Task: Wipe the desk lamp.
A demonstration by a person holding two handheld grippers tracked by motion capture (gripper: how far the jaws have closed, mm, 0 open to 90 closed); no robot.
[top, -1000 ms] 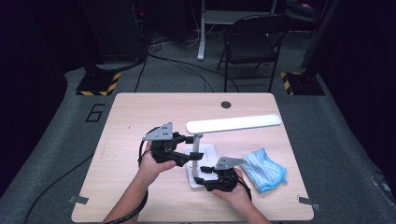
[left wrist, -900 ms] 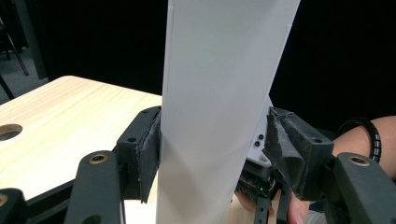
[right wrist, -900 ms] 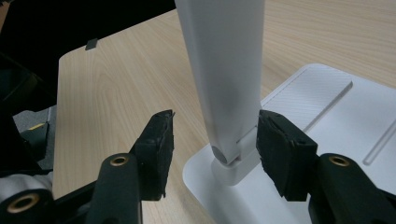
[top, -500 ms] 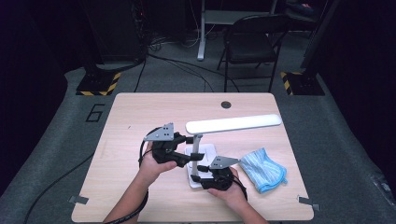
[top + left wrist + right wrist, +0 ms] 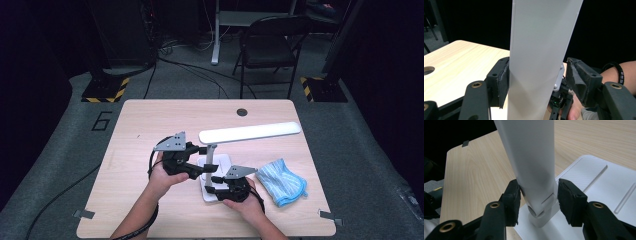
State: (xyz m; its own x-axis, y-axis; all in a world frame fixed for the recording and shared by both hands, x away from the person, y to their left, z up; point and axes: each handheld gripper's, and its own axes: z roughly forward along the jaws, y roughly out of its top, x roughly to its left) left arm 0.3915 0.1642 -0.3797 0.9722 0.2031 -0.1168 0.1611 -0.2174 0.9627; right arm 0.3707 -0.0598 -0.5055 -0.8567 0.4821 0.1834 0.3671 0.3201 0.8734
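Centrally on the wooden table (image 5: 150, 125) stands a white desk lamp (image 5: 216, 150), its flat base (image 5: 222, 162) resting on the tabletop and its long head (image 5: 250, 132) held level above. Left gripper (image 5: 200, 160) straddles the upright stem (image 5: 539, 57); one pad touches the stem, the other stands apart, so the jaws are parted. Right gripper (image 5: 537, 195) brackets the stem's hinge just above the base, jaws likewise parted. Beside the base, to the right, lies a blue striped cloth (image 5: 282, 181).
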